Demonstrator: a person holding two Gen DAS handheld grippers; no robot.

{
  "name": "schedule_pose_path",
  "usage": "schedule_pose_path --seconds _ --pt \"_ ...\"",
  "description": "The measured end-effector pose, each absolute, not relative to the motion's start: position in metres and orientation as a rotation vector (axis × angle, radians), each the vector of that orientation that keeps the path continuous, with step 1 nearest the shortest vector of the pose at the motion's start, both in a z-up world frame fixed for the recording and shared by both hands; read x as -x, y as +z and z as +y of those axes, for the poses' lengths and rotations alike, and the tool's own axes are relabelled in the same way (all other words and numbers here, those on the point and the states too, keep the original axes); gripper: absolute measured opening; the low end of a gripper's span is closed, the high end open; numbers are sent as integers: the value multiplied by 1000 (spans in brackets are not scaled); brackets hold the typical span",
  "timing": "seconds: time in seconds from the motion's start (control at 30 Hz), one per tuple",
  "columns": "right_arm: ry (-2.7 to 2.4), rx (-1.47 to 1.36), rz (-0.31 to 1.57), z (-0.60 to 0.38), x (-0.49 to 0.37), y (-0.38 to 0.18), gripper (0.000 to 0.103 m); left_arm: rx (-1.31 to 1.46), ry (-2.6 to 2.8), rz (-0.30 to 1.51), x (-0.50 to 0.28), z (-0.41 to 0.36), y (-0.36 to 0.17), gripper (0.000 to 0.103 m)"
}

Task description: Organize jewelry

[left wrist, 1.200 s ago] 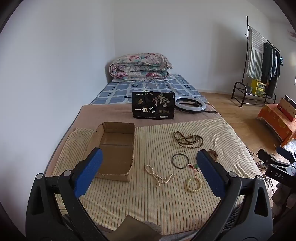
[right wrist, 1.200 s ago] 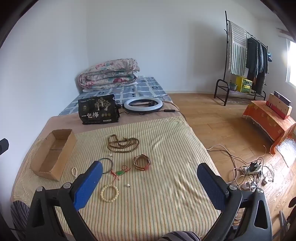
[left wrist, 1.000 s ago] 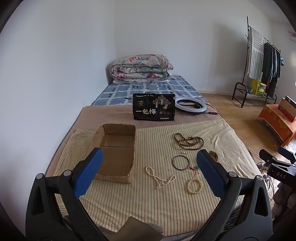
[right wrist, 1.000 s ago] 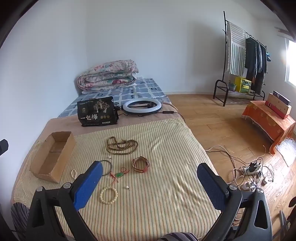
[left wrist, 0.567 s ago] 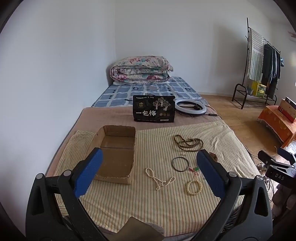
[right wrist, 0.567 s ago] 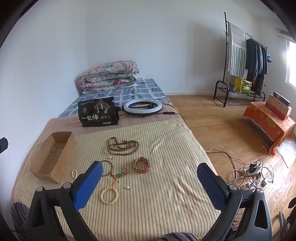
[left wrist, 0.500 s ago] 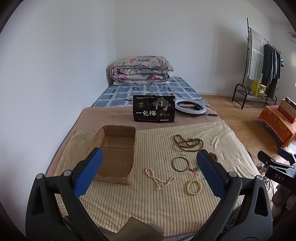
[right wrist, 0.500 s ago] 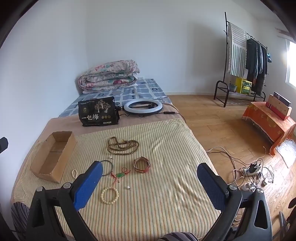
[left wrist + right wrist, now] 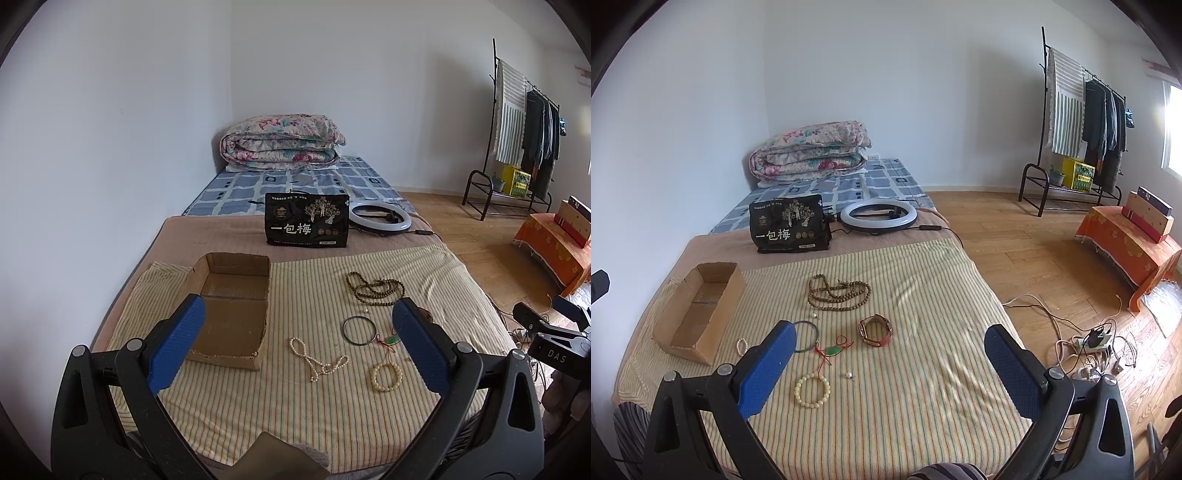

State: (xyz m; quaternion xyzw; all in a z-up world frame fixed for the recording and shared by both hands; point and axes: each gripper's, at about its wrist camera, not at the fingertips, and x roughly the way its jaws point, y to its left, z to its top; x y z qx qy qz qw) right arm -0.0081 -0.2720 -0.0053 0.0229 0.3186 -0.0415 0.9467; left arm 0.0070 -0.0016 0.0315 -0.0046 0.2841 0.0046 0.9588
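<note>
1. Hardly anything has moved since the earlier frames: both views have drifted slightly, and every piece of jewelry lies where it lay on the bed.
2. Left tool (image 9: 295, 343) hangs above the bed's near edge, its blue pads wide apart and gripping nothing.
3. Right tool (image 9: 890, 365) hangs likewise, pads spread wide with nothing between them.
4. An open cardboard box (image 9: 231, 310) sits on the striped sheet (image 9: 306, 413) toward the bed's left edge, with nothing visible inside.
5. Between the box and the sheet's middle lies a pale bead strand (image 9: 317, 360), partly hidden behind the left pad in the right view.
6. Near the middle lies a thin dark bangle (image 9: 359, 331); beside it, toward the right edge, a green pendant on red cord (image 9: 833, 349).
7. Toward the near edge from those rests a cream bead bracelet (image 9: 812, 390), with a tiny loose bead (image 9: 849, 375) just beside it, possibly a pearl; it is too small to tell.
8. Farther from the near edge lies a heap of brown prayer beads (image 9: 838, 291).
9. A red-strapped watch (image 9: 875, 329) lies toward the right edge; in the left view the right pad covers most of it.
10. Beyond the sheet, on the brown blanket, stand a black printed bag (image 9: 306, 225) and a ring light (image 9: 380, 218); a folded floral quilt (image 9: 280, 144) sits at the bed's far end.
11. A clothes rack (image 9: 1078, 122) stands well apart on the wooden floor.
</note>
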Motion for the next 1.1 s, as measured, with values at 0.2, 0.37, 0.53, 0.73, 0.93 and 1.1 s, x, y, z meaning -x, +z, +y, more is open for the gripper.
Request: schedule_pose_path --seconds 0.2,0.37,0.53,0.73,0.93,1.1 --pt "-82 -38 649 -270 8 -3 103 13 11 577 -4 -1 28 103" --pt "-80 -36 650 -268 8 -4 103 11 11 574 -3 1 26 103" --pt "-79 -37 648 -267 9 -4 103 13 12 572 -2 1 24 103" --pt "-78 -39 650 -267 9 -4 103 14 11 572 -3 2 24 103" --pt "-75 -39 647 -266 10 -4 103 14 10 569 -5 3 33 103" --pt "-76 -40 646 -266 10 -3 103 15 10 566 -4 1 34 103"
